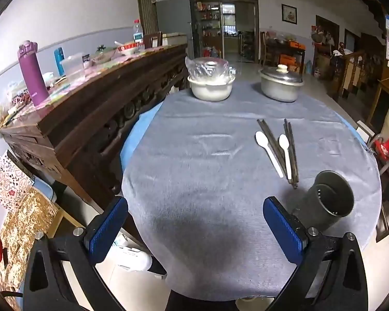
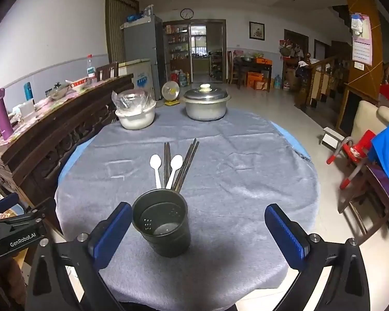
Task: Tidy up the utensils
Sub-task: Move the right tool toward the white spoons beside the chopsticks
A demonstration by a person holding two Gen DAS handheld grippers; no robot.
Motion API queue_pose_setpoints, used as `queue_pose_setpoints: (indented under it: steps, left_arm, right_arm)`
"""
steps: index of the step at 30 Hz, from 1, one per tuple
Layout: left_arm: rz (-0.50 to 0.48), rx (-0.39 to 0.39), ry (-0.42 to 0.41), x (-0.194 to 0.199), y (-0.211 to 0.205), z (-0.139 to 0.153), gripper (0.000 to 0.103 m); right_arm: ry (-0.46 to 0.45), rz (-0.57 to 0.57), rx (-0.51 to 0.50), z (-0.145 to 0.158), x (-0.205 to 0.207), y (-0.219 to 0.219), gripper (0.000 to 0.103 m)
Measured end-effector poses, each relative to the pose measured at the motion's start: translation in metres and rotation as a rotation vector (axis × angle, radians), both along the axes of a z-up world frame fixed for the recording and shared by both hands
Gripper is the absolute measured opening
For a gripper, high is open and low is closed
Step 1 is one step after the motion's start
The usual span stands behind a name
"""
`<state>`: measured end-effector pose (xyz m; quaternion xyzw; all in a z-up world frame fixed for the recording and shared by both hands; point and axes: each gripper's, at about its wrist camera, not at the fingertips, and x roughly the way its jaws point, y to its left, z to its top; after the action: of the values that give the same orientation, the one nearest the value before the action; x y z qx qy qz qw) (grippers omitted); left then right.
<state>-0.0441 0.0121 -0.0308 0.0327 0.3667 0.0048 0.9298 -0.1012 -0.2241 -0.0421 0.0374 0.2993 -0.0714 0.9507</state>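
Hovering spread and empty, both claws: right claw (image 2: 198, 233) has the holder (image 2: 162, 226) just ahead, spoons (image 2: 166, 168) and chopsticks (image 2: 186, 163) beyond. Light, slippery sticks; I'd pinch mid-shaft.

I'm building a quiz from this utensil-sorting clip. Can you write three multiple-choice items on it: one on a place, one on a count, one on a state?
1. Where do the chopsticks lie?
A. inside the holder
B. on the grey cloth beyond the holder
C. on the wooden sideboard

2. How many white spoons are on the table?
A. one
B. two
C. four

3. What state is the dark utensil holder in?
A. upright and empty
B. tipped over
C. full of chopsticks

Answers:
1 B, they rest flat on the cloth past the holder.
2 B, two spoons lie among the chopsticks.
3 A, its perforated bottom shows bare.
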Motion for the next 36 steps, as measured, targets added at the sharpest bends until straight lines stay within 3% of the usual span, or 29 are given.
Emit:
queue_pose_setpoints:
  steps: [9,19,36]
  left_arm:
    - [-0.003,-0.014,0.052,0.018,0.0,-0.014,0.103]
    - [-0.012,-0.011,0.068,0.026,-0.003,-0.015,0.103]
    - [-0.007,0.016,-0.006,0.01,-0.013,0.015,0.103]
  right_arm:
    - [0.043,0.008,-0.017,-0.011,0.017,0.003,0.103]
    - [0.032,0.007,0.011,-0.011,0.026,-0.001,0.103]
    - [-0.006,0.018,-0.107,-0.009,0.005,0.01,0.103]
